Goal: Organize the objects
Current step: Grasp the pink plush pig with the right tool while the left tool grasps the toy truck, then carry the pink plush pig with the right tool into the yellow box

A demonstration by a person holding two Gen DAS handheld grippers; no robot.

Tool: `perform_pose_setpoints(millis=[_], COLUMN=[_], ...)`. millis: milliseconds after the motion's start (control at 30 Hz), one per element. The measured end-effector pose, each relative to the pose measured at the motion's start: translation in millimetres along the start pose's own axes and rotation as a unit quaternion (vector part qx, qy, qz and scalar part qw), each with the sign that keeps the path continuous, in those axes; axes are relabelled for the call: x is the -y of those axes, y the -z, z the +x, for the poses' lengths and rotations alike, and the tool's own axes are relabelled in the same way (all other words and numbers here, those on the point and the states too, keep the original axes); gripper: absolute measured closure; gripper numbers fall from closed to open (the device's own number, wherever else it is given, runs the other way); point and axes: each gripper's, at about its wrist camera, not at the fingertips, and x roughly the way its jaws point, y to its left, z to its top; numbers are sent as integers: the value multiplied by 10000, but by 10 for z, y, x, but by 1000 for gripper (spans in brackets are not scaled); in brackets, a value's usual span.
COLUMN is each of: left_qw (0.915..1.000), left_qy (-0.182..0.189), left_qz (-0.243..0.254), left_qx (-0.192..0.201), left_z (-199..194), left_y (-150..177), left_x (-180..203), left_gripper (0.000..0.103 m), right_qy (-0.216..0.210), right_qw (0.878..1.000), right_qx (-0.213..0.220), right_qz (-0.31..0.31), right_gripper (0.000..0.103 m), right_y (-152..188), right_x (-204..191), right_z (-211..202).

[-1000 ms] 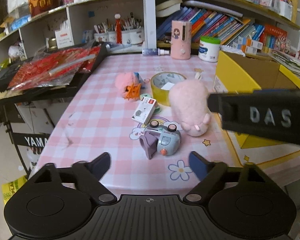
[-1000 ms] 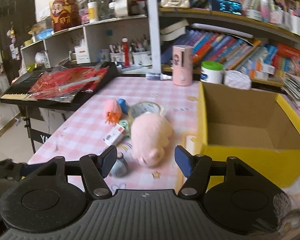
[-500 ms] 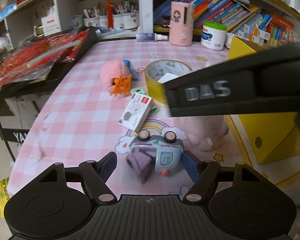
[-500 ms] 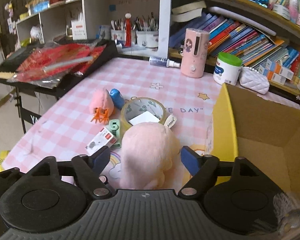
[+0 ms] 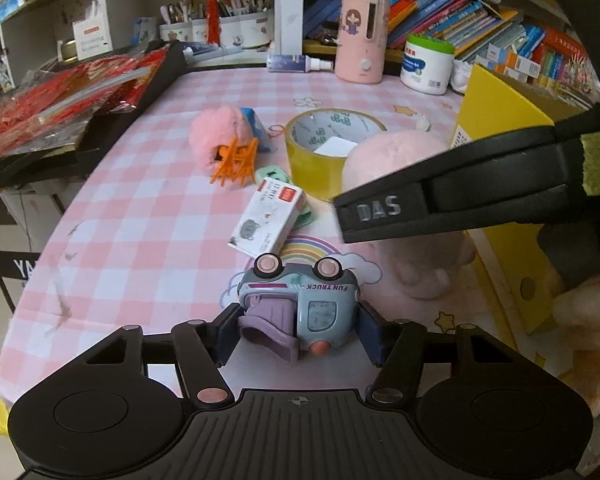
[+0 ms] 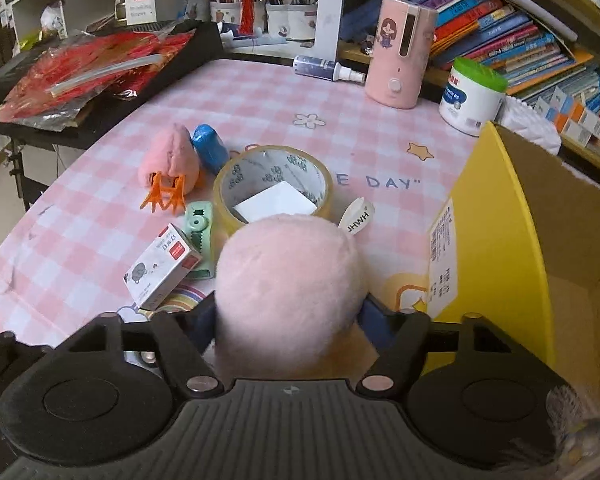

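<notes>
- Your left tool (image 5: 298,334) sits low at the near edge of the tabletop (image 5: 140,240), its fingers spread wide on either side of the toy truck (image 5: 300,300). The truck lies tipped over with its wheels pointing away from you. The pads look just beside its body, not yet pressing, so you are placed to close on it.
- Your right tool (image 6: 288,316) straddles the pink plush (image 6: 288,276), fingers wide at its flanks. From these views you cannot tell whether the pads already squeeze the fur; soft stuffing will give, so judge the grip by feel.
- Just past the plush lies the small white box (image 6: 160,272), resting partly on the green tape dispenser (image 6: 198,228). Both sit loose and close to your left finger, so a sideways sweep could knock them.
- Behind them stands the roll of tape (image 6: 272,184) with a white card inside it. The small pink toy with orange feet (image 6: 170,164) is off to its left.
- The yellow box (image 6: 500,240) stands open at your right, near the plush. It looks like the place where the loose things are meant to go, which is probably why the right tool takes the nearest item.
- Farthest back, the pink canister (image 6: 402,52) and the white jar (image 6: 472,96) stand upright by the bookshelf.
</notes>
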Motion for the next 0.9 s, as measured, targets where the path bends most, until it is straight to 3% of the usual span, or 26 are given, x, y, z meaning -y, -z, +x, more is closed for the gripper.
perform_pose_setpoints(millis=[100,433,900], left_qw=[9997,9971,9969], left_qy=[8,181,382], left_qz=[-141,-426,-124], left_qx=[178,604,670], left_z=[-141,-671,-1188], left_y=[-11,24,413], left_x=[-71,-226,-147], left_gripper=[43,43,43], right_qy=[-154,-540,-159], right_qw=[9998,9920,9927], right_qx=[93,1137,985], right_qz=[59,46,673], right_gripper=[46,46,46], right_y=[-11,82,805], right_x=[14,10,121], right_z=[-93,-937,-1563])
